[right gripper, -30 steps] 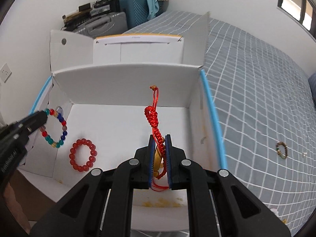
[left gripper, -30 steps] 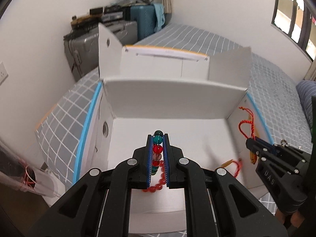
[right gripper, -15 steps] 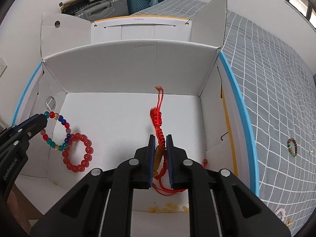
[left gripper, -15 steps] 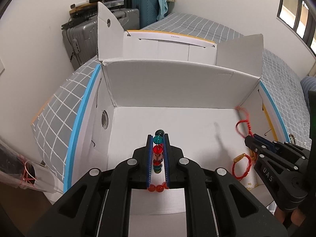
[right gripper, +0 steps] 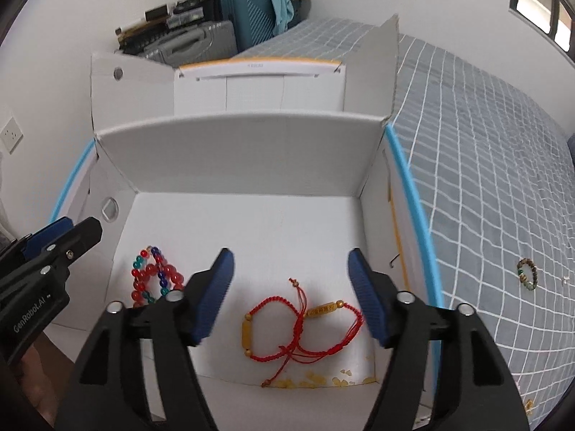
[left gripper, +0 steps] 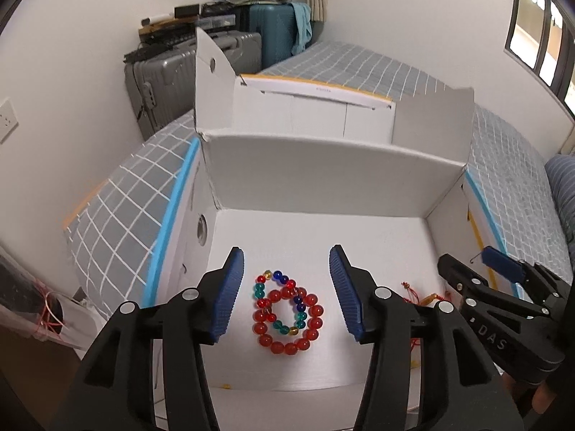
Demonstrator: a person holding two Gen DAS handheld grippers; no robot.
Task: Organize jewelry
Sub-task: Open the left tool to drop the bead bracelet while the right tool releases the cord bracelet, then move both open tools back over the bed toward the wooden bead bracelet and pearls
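Now both grippers are hanging open over the white box (right gripper: pixel 251 151), having just let go: the multicoloured bead bracelet (left gripper: pixel 278 300) is lying below the left gripper (left gripper: pixel 286 289), the red cord bracelet (right gripper: pixel 302 327) beneath the right gripper (right gripper: pixel 291 292), leaving another beaded bracelet (right gripper: pixel 527 273) on the bed (right gripper: pixel 485 179).

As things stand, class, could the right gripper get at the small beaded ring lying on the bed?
Probably yes: the beaded ring lies in the open on the bedspread, outside the box, and the right gripper is open and empty.

box (left gripper: pixel 323 179) white | bracelets (right gripper: pixel 302 327) red | bedsheet (right gripper: pixel 485 143) grey, white grid
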